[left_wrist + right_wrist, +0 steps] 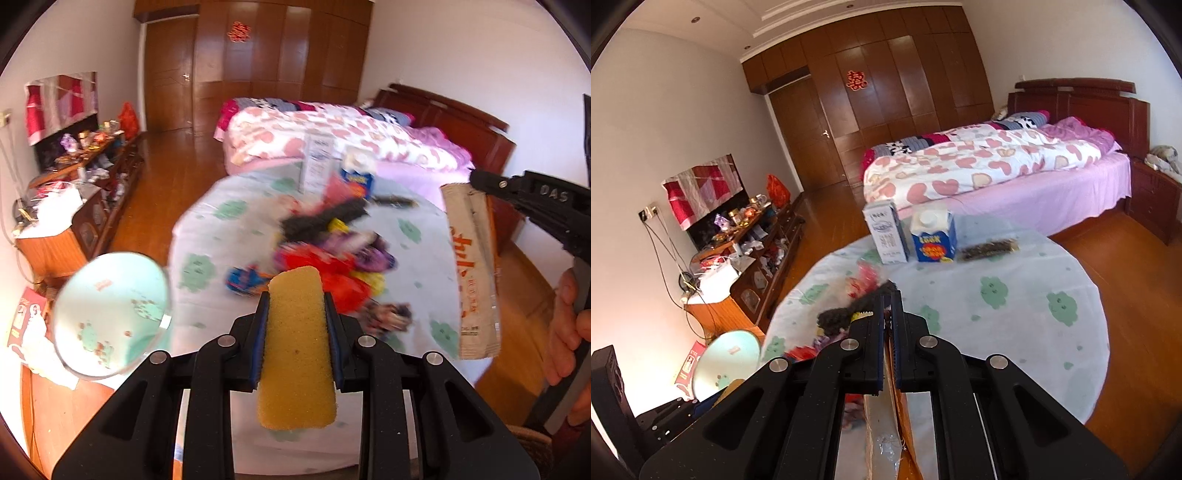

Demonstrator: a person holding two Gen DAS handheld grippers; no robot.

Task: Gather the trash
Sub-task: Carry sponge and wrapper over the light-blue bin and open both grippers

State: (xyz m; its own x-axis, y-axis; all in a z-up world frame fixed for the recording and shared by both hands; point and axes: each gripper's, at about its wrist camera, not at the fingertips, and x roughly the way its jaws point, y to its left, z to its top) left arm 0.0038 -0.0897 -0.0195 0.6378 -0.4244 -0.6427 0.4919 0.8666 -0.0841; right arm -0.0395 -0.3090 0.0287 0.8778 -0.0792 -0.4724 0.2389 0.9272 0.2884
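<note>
Left gripper [297, 325] clamps sponge [295, 347] mid-length: soft, light, compresses, holds fine. Right gripper [886, 314] pinches wrapper [474, 273] by its top edge: thin, slick, hangs limp above table [1015, 332]. Grip edges firmly; foil may slip.

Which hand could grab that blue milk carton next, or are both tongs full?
Neither yet. The left tongs clamp a yellow sponge; the right tongs pinch a wrapper. The blue carton seems nearer the right one, once emptied.
</note>
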